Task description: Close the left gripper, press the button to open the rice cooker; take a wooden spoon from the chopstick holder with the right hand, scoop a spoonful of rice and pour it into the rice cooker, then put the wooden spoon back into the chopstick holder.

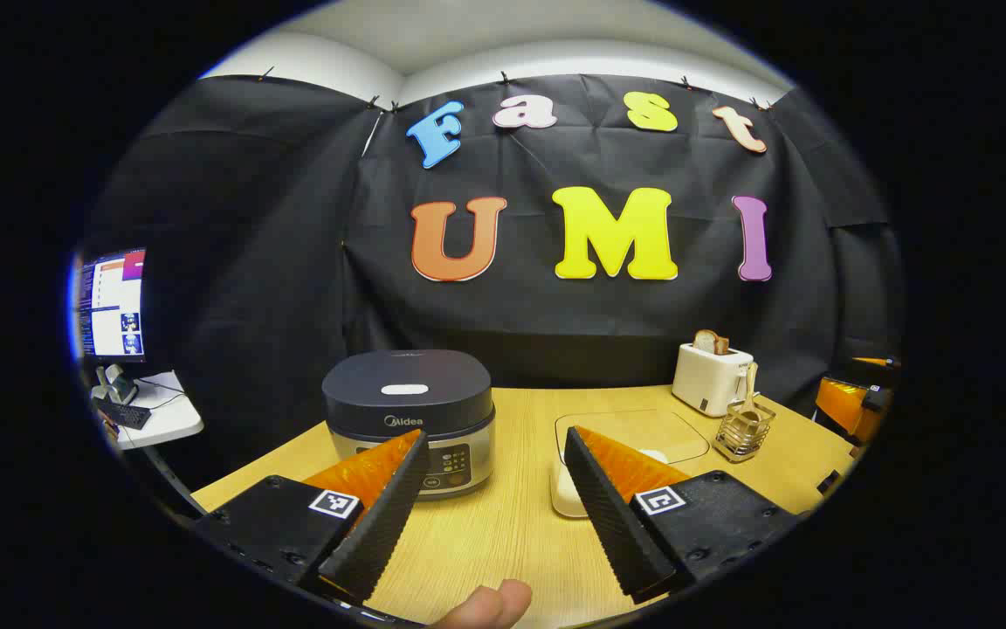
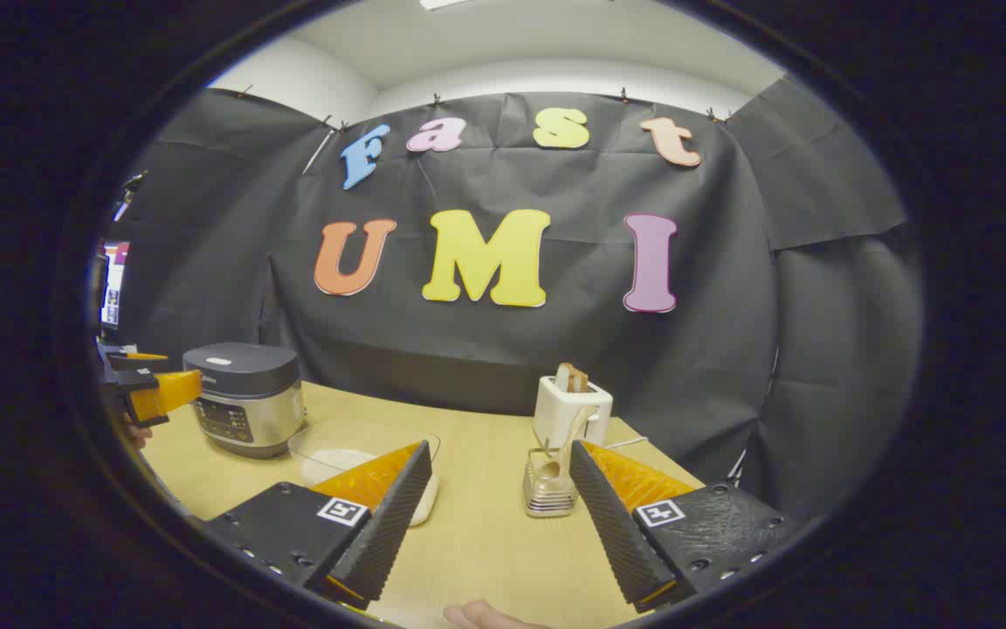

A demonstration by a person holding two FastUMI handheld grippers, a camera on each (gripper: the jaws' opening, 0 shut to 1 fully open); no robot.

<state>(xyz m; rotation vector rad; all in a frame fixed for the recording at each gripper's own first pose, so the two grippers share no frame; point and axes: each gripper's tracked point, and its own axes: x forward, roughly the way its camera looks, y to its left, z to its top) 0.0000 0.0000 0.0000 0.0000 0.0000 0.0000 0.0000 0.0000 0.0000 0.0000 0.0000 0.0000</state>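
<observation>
The rice cooker (image 1: 409, 411) stands lid-down on the wooden table (image 1: 503, 524), its white lid button (image 1: 404, 390) showing on top. My left gripper (image 1: 496, 441) hovers open just in front of it, nothing between its fingers. To the right, a clear container of rice (image 1: 634, 445) lies on the table. A wire chopstick holder (image 1: 743, 430) with the wooden spoon (image 1: 748, 389) sits beyond. In the right gripper view, my right gripper (image 2: 499, 454) is open, short of the holder (image 2: 548, 485) and spoon (image 2: 566, 445); the cooker (image 2: 245, 397) and left gripper (image 2: 158, 389) are at far left.
A white toaster (image 1: 711, 376) with a slice of bread stands behind the chopstick holder near the black wall. A monitor (image 1: 112, 304) and a small white side table (image 1: 154, 411) are off to the left. A fingertip (image 1: 487, 604) shows at the bottom of the left gripper view.
</observation>
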